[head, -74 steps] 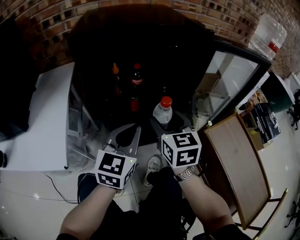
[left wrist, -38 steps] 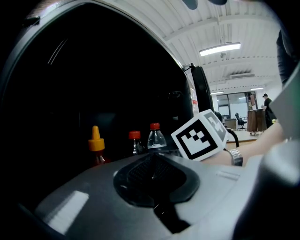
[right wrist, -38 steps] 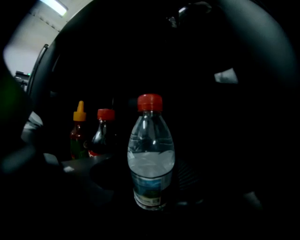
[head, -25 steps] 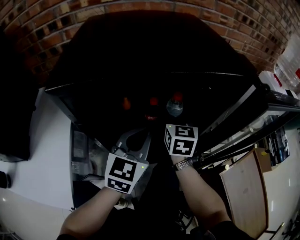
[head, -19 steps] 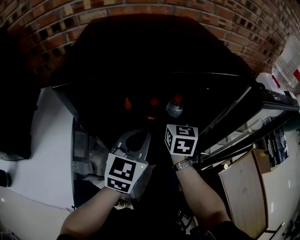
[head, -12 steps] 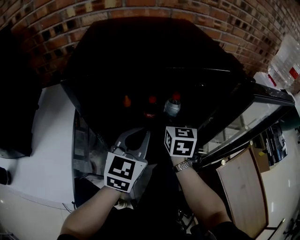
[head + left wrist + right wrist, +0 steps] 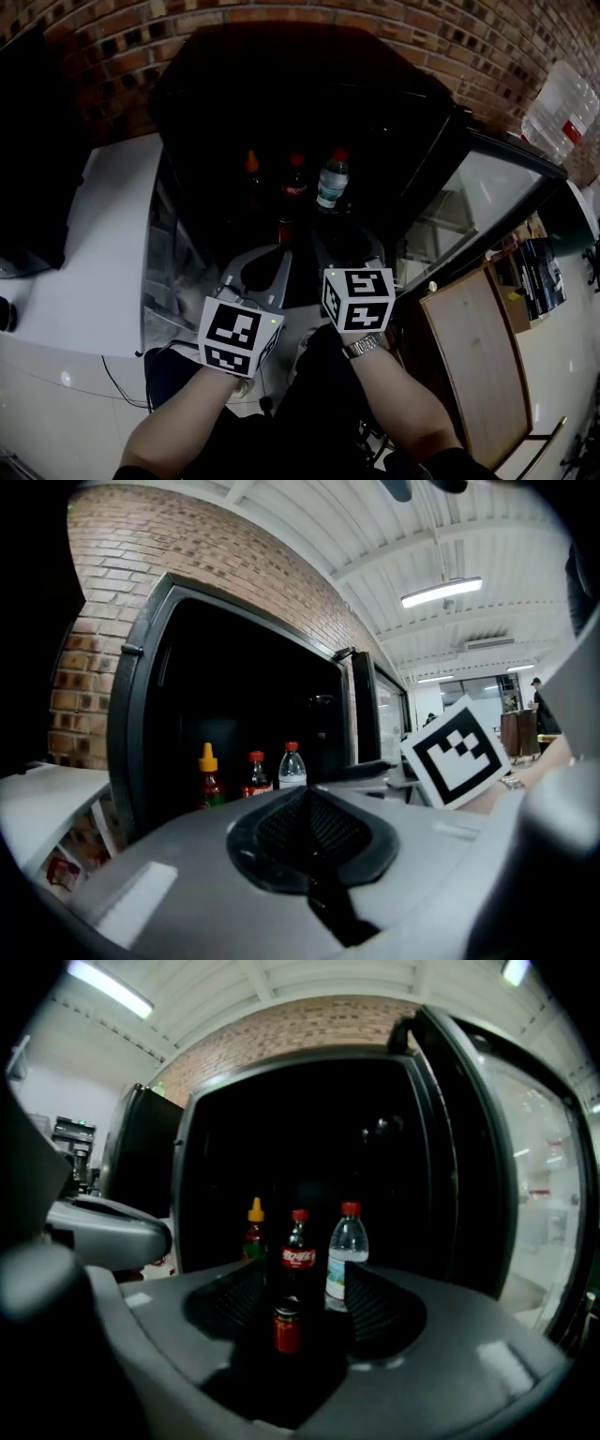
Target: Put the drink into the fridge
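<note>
Red-capped and clear, the water bottle is standing upright inside the dark fridge in the head view. It is just right of one cola bottle and one orange-capped bottle. That makes three bottles in a row, and one small red can is sitting nearer the camera. The glass door is hanging open at the right. The left gripper and right gripper are hovering outside the opening, apart from every bottle. The shelf under the drinks is too dark to make out.

In the left gripper view, the left gripper is keeping its fingers pressed together on nothing. Its body is cutting off the bottoms of the three bottles and hiding the can. The water bottle is showing at the right of the row.

In the right gripper view, the right gripper is holding its fingers spread. They have just been closing, and nothing is pinched between them. Through the gap the water bottle, cola bottle, orange-capped bottle and can are showing, all beyond the fingertips.
</note>
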Demonstrator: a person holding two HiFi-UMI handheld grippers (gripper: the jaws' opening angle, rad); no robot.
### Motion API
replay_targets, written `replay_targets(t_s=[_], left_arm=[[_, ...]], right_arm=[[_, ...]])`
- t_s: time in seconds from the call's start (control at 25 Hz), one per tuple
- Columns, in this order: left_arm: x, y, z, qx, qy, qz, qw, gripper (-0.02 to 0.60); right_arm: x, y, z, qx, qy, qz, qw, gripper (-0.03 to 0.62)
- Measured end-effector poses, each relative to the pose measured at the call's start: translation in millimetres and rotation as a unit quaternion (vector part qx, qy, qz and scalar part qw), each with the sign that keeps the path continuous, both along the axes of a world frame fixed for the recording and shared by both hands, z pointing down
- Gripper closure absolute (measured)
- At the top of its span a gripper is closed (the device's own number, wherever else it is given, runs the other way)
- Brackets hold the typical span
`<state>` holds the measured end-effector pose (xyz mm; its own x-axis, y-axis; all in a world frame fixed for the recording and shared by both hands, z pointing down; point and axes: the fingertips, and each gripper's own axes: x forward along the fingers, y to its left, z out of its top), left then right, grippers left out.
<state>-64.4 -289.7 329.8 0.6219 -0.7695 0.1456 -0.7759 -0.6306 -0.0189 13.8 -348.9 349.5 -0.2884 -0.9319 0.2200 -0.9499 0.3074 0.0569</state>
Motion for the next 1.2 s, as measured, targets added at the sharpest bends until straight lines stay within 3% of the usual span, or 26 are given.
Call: replay_targets(t_s=[0.4,0.88,1.2], left_arm=[[-7.4,113.4,-9.8,0.010,0.009,-0.019,0.9997,0.577],[5.5,259.0,-23.1,0.031,0.012,-0.006,0.9994,0.577],[4.7,318.5,-36.8,0.050,0.016,-0.003,0.9986,0.577]], right_arm=[[-12.6,146.2,-44.9,0.049,-0.011,-0.037,0.998,0.361],[-20.6,314.3,-59.8,0.074,-0.009,-0.070,0.995,0.593],[-25.9,375.7,-65.4,0.082,-0.006,-0.083,0.993,0.594]])
